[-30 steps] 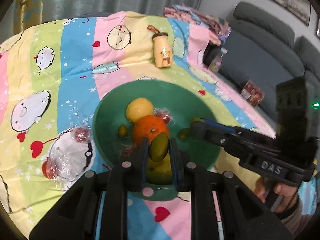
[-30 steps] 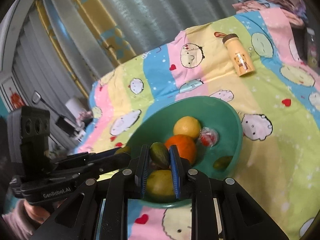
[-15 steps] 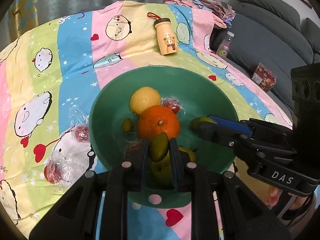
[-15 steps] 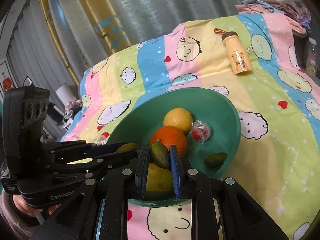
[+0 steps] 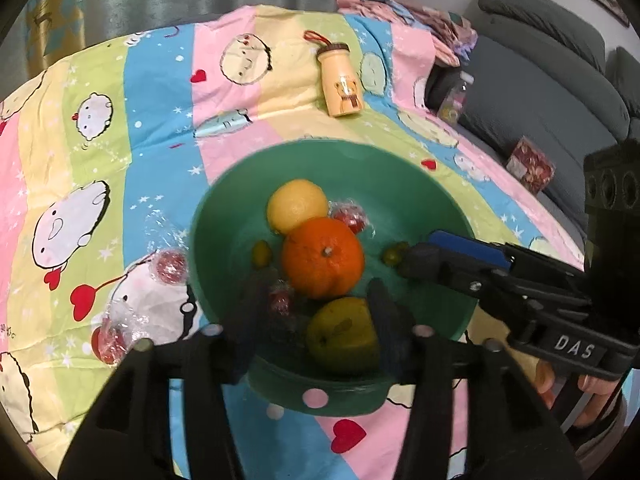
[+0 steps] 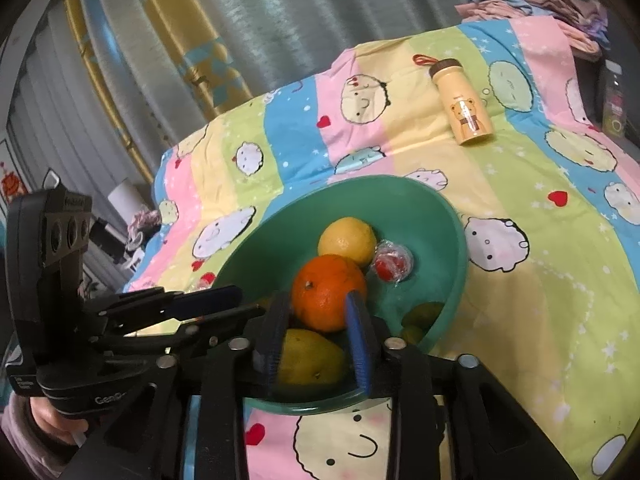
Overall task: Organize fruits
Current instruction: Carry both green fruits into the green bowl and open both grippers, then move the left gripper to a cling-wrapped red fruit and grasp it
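A green bowl point(image 5: 416, 184) point(image 6: 448, 220) on the cartoon-print cloth holds a lemon point(image 5: 296, 204) point(image 6: 347, 240), an orange point(image 5: 322, 256) point(image 6: 328, 292), a yellow-green fruit point(image 5: 344, 340) point(image 6: 308, 356), small green fruits point(image 5: 262, 252) point(image 6: 424, 314) and a wrapped red fruit point(image 5: 352, 218) point(image 6: 392, 262). My left gripper point(image 5: 318, 312) point(image 6: 208, 300) hangs over the bowl's near side, jaws opening, pads pressing on nothing. My right gripper point(image 6: 316, 320) point(image 5: 416, 256) reaches over the bowl's rim, jaws opening too, with nothing gripped. The yellow-green fruit lies below both.
Two wrapped red fruits point(image 5: 170, 266) point(image 5: 110, 340) lie on the cloth left of the bowl. A tan bottle point(image 5: 342, 80) point(image 6: 462, 104) lies beyond it. A grey sofa point(image 5: 540, 92) with a small box point(image 5: 530, 164) stands right; curtains point(image 6: 240, 40) hang behind.
Both grippers have gone from shut to open. The small green fruit each one held between its pads is no longer there. Neither hand has shifted much.
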Motion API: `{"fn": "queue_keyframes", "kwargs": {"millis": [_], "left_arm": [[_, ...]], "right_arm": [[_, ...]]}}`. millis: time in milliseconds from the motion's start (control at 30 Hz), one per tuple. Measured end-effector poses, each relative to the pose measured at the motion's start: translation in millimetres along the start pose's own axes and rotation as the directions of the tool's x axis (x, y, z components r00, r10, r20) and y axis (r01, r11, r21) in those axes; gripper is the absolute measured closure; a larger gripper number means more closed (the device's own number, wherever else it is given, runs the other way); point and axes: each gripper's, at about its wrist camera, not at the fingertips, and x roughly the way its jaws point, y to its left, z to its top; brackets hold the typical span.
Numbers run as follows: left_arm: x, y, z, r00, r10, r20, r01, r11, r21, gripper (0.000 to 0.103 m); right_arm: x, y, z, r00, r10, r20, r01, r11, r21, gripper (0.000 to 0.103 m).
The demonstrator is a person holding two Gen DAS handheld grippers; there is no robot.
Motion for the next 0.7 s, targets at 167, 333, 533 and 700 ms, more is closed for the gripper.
{"fn": "queue_keyframes", "kwargs": {"millis": [167,333,533,700], "left_arm": [[-28,21,2,0.996,0.011,0.089,-0.003,0.996,-0.086,0.046],[-64,57,-11,0.984,0.093,0.152,-0.062,0.979,-0.196,0.04],[-89,100,-46,0.972,0.19,0.14,-0.134,0.933,-0.334,0.038],[-81,118,-72,0.963,0.259,0.071,-0.215,0.903,-0.373,0.038]], "right_arm": [[-11,-14,4,0.998,0.02,0.051,-0.024,0.998,0.066,0.062],[-19,-23,7,0.997,0.031,0.077,-0.039,0.994,0.102,0.062],[-17,-19,6,0.996,0.061,0.072,-0.068,0.993,0.101,0.061],[-15,-11,4,0.995,0.085,0.059,-0.09,0.993,0.075,0.061]]}}
